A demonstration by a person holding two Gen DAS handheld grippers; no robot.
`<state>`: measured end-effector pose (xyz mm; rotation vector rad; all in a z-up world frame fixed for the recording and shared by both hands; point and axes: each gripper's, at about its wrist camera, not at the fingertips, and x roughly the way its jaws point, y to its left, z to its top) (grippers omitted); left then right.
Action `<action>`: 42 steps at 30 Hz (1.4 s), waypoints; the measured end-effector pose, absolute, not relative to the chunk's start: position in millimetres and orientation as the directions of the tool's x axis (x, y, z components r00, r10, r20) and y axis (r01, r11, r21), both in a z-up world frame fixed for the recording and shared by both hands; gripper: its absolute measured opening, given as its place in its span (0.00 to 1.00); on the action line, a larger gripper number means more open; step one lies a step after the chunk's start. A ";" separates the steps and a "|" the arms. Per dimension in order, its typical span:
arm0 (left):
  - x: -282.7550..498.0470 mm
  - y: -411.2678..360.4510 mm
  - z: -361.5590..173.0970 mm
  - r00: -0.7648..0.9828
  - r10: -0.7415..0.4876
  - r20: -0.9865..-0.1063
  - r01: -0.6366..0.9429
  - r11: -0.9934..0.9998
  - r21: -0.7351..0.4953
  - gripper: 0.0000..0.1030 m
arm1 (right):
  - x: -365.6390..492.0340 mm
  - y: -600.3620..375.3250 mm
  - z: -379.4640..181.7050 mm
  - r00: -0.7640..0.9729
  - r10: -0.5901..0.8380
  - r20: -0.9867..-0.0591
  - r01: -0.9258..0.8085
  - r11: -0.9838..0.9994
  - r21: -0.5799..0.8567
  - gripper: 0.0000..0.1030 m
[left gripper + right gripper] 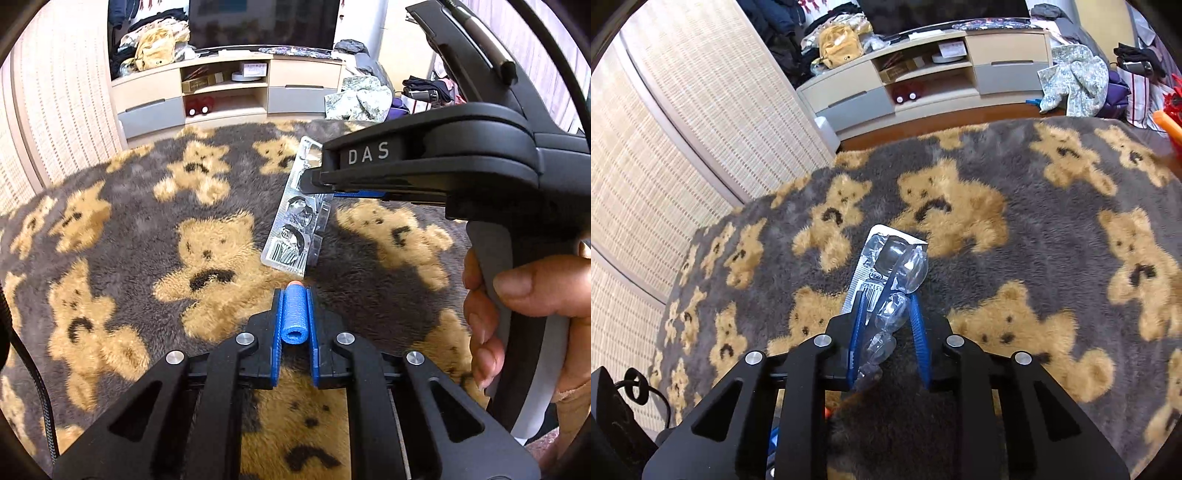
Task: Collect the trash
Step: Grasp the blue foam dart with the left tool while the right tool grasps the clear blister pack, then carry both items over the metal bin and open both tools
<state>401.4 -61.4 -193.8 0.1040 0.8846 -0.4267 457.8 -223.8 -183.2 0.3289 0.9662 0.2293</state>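
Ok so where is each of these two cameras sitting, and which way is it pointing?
Left wrist: on the left gripper, facing forward and down over the bear rug; shows its fingers clamping a blue foam dart, plus the right gripper and hand.
Right wrist: on the right gripper, same heading; shows its fingers around an empty blister pack.
Shared: pack, rug, TV cabinet.

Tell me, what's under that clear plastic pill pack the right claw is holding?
Under the blister pack lies only the teddy-bear rug. The right gripper holds it off the pile. Its near end is hidden between the fingers.
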 end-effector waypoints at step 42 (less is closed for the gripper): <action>112.9 -52.1 -281.2 0.340 -0.337 -0.878 0.299 0.924 -0.238 0.10 | 120.7 -248.0 -243.3 0.409 0.284 -0.867 -0.118 0.959 0.258 0.08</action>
